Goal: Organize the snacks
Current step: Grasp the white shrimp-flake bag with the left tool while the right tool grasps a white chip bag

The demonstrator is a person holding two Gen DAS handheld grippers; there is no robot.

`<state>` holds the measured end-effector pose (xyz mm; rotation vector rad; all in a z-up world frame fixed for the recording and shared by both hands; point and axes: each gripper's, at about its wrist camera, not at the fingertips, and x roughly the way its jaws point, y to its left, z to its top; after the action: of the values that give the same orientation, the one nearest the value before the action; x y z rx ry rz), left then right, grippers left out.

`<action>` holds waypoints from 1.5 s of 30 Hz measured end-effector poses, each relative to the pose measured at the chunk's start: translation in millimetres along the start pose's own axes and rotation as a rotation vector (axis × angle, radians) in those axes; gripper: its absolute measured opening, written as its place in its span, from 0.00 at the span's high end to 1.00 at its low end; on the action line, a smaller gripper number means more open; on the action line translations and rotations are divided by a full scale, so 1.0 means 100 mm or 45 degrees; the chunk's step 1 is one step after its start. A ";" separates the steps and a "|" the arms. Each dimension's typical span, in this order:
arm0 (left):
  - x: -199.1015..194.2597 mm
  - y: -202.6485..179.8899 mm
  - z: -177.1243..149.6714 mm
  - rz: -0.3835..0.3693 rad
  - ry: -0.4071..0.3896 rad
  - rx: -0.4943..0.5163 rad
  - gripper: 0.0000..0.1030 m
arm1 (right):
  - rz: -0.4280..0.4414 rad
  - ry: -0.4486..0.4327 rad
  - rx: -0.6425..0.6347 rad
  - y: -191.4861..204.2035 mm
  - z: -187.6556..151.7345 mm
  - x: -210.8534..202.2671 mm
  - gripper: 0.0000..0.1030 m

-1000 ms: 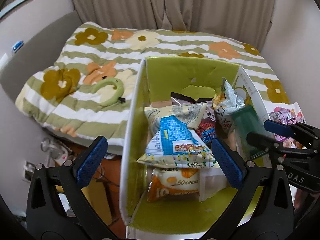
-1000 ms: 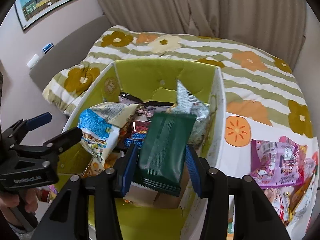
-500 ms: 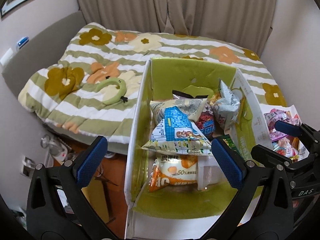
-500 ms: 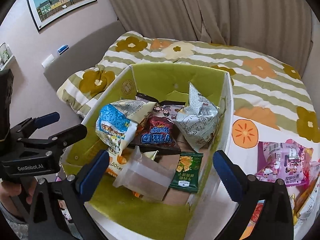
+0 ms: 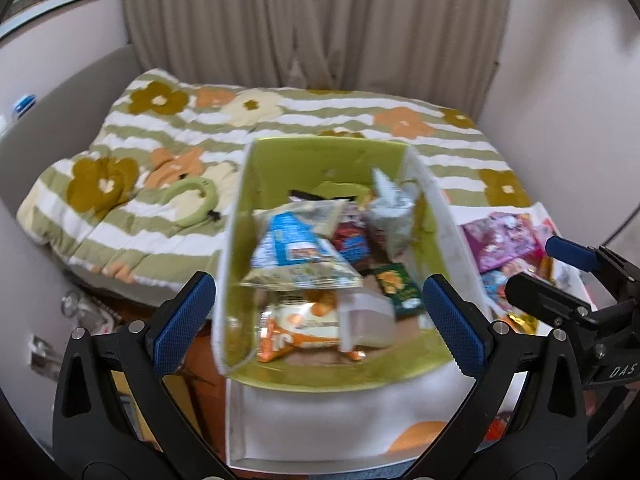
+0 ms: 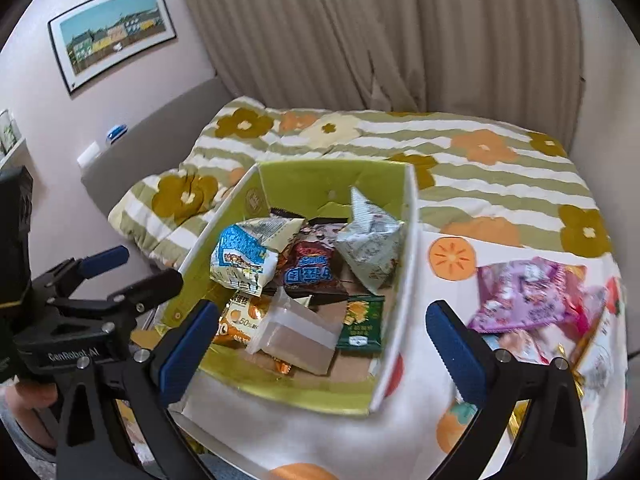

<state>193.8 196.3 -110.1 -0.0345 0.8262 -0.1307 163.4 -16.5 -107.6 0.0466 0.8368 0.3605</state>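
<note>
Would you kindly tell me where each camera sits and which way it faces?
Left wrist: on the left gripper, looking forward and down into the green box; the right gripper shows at right.
Right wrist: on the right gripper, facing the same box and the pink snack bag; the left gripper shows at left.
Shared: box, bed.

Both grippers have black frames with silver screws and blue textured pads (image 5: 452, 322); white markings read "DAS" and "GenRobot.AI".

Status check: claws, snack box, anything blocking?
Both claws, left and right, open, empty. Green packet inside box. Pink packet waits outside, unobstructed.
</note>
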 end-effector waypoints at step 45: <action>1.75 -3.17 -0.53 -0.091 0.295 0.658 0.01 | -0.217 0.307 -0.012 -3.39 -0.91 -0.25 0.00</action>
<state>239.7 -139.3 -248.6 0.4445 1.0013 -0.4183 181.1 -352.3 -211.7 -0.0781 1.0697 0.2116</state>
